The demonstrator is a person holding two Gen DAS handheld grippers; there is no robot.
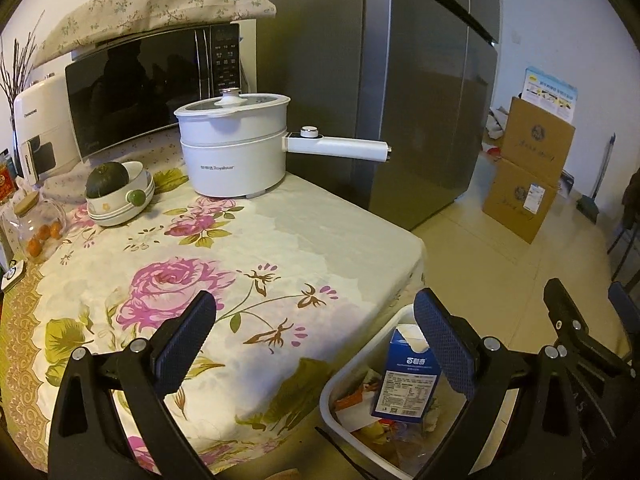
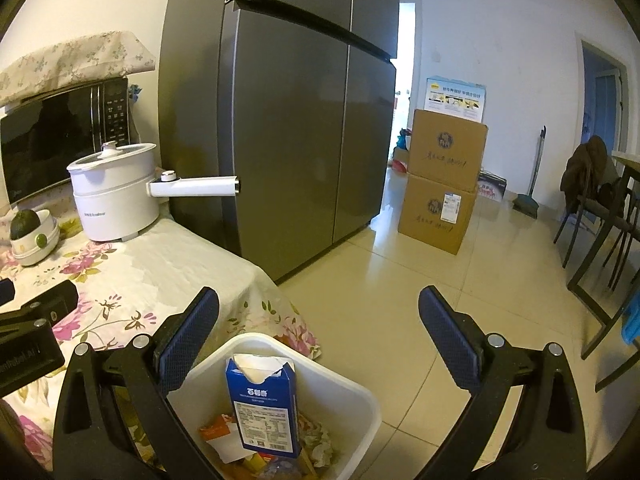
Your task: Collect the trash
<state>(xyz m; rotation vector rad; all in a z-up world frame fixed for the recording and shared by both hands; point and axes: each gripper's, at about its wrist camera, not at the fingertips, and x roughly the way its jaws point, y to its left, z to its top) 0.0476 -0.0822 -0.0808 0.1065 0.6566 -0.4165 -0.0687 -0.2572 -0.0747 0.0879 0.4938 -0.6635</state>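
A white trash bin (image 2: 360,404) stands on the floor beside the table's corner, holding a torn-open blue carton (image 2: 262,404) upright among paper and wrappers. The same bin (image 1: 340,376) and blue carton (image 1: 406,376) show at the lower right of the left wrist view. My right gripper (image 2: 320,336) hovers open above the bin with nothing between its fingers. My left gripper (image 1: 316,338) is open too, empty, over the table's near corner. The right gripper's black body (image 1: 576,332) shows at the far right of the left wrist view.
The table (image 1: 240,240) wears a floral cloth and carries a white electric pot (image 1: 236,144), stacked bowls with a green squash (image 1: 116,192), a jar (image 1: 38,224) and a microwave (image 1: 152,80). A grey fridge (image 2: 296,120), stacked cardboard boxes (image 2: 444,184) and chairs (image 2: 596,208) stand around the tiled floor.
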